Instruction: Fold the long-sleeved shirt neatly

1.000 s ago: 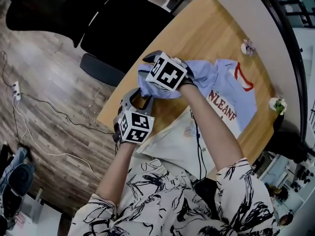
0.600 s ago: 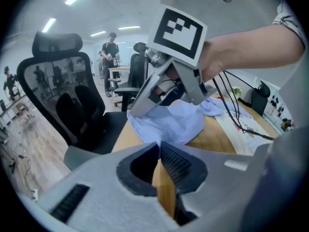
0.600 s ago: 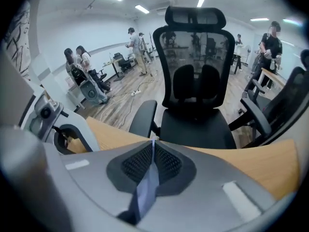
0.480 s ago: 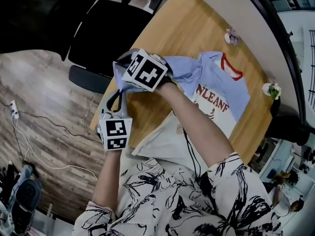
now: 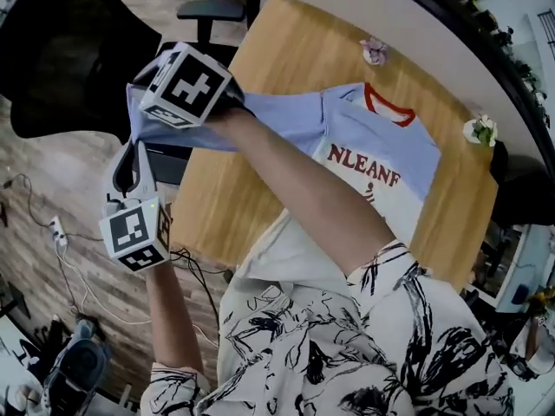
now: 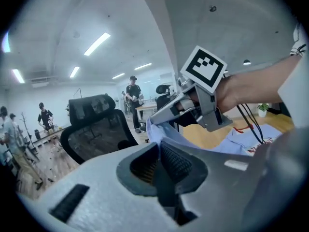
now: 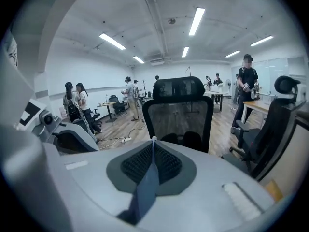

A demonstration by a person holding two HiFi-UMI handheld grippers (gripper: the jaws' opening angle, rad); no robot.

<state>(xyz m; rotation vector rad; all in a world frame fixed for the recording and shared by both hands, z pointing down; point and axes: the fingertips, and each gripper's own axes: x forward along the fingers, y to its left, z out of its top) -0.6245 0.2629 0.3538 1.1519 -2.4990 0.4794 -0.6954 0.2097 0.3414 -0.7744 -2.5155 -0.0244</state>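
Note:
The long-sleeved shirt (image 5: 381, 137) is light blue with a red collar and red print. Its body lies on the wooden table (image 5: 286, 50), and one blue edge is pulled up and off to the left, stretched taut in the air. My right gripper (image 5: 143, 94) is shut on that raised edge, and a thin blue fold (image 7: 147, 182) shows between its pads. Just below it, my left gripper (image 5: 132, 141) is shut on the same edge, with blue cloth (image 6: 161, 129) running out of its jaws. In the left gripper view the right gripper (image 6: 193, 100) hangs close ahead.
Two small flower ornaments (image 5: 375, 52) (image 5: 481, 130) sit on the table's far side. A white part of cloth (image 5: 290, 250) hangs at the near edge. Black office chairs (image 5: 78, 50) (image 7: 181, 110) stand off the table's left end. People stand further off in the room.
Both grippers have risen and swung out to the left past the table's end. They have carried the blue edge up off the table and drawn it taut.

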